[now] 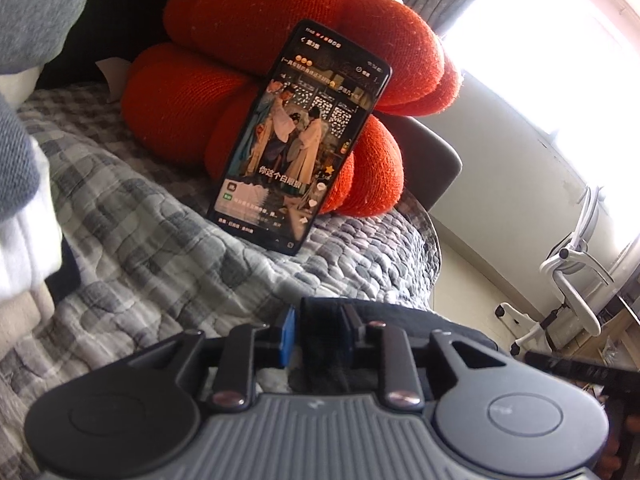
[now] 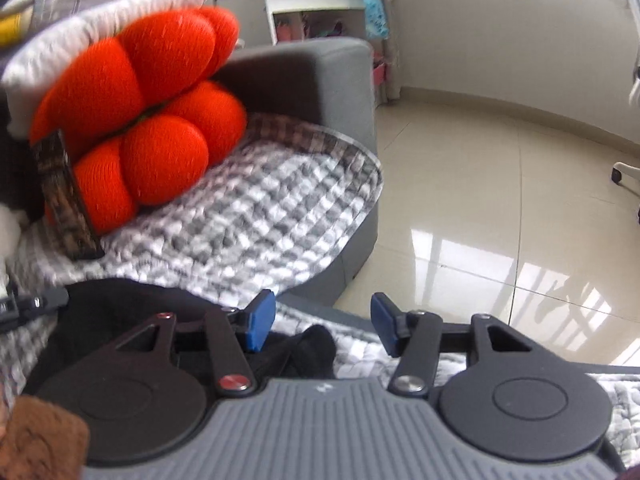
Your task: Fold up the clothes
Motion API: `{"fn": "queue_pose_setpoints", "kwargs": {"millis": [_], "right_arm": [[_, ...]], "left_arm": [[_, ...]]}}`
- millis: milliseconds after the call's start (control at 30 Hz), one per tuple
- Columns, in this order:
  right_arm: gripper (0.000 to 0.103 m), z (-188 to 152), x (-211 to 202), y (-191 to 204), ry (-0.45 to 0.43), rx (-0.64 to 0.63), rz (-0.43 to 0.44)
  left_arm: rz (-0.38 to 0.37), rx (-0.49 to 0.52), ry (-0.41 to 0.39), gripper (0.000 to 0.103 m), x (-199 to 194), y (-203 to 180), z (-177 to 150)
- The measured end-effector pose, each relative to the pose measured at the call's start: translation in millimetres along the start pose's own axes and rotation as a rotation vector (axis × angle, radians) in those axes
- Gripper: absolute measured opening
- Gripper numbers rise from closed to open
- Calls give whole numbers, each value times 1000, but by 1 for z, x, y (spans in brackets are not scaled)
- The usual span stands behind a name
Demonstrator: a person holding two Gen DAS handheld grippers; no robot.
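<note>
A: From your left wrist: the left gripper (image 1: 318, 336) has dark cloth (image 1: 320, 344) between its jaws. They're narrow; I can't tell if the pads truly pinch. The cloth sits at the quilt's (image 1: 140, 240) near edge, likely to keep a fold line steady. The phone (image 1: 300, 140) leans on the red cushion (image 1: 240, 60), probably so you can watch it.

B: And my right?

A: The right gripper (image 2: 323, 326) stands apart, holding nothing. The cloth (image 2: 120, 308) lies below-left of it on the quilt (image 2: 260, 220), near its rounded front edge.
</note>
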State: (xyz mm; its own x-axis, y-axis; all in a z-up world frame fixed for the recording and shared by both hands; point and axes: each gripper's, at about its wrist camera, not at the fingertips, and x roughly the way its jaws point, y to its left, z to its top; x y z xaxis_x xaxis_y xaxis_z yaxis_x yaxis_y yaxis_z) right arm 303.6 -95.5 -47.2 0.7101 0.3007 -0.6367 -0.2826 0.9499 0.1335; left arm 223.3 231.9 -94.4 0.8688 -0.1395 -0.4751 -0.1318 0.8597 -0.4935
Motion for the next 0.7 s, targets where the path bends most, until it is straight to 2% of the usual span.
{"fn": "queue_pose_setpoints", "kwargs": {"millis": [100, 167, 200, 267, 333, 400, 467, 567, 700], "right_arm": [[36, -7, 7, 5, 45, -33, 32], [20, -9, 4, 9, 49, -54, 69], [16, -10, 1, 13, 47, -69, 79], [13, -13, -6, 22, 11, -125, 54], [11, -15, -15, 29, -71, -169, 4], [11, -15, -25, 33, -162, -185, -28], [11, -11, -27, 32, -203, -172, -36], [11, -7, -12, 30, -175, -154, -48], [12, -14, 11, 31, -90, -155, -73]], "left_arm": [[6, 15, 6, 22, 2, -4, 1], [1, 37, 11, 15, 2, -7, 1], [-1, 49, 13, 5, 2, -9, 1], [11, 66, -2, 3, 0, -13, -1], [23, 82, -42, 3, -6, -16, -2], [27, 98, -84, 3, -11, -19, -1], [40, 95, -75, 3, -7, -18, 0], [59, 91, -62, 3, -2, -17, 3], [68, 79, -34, 8, 0, -15, 4]]}}
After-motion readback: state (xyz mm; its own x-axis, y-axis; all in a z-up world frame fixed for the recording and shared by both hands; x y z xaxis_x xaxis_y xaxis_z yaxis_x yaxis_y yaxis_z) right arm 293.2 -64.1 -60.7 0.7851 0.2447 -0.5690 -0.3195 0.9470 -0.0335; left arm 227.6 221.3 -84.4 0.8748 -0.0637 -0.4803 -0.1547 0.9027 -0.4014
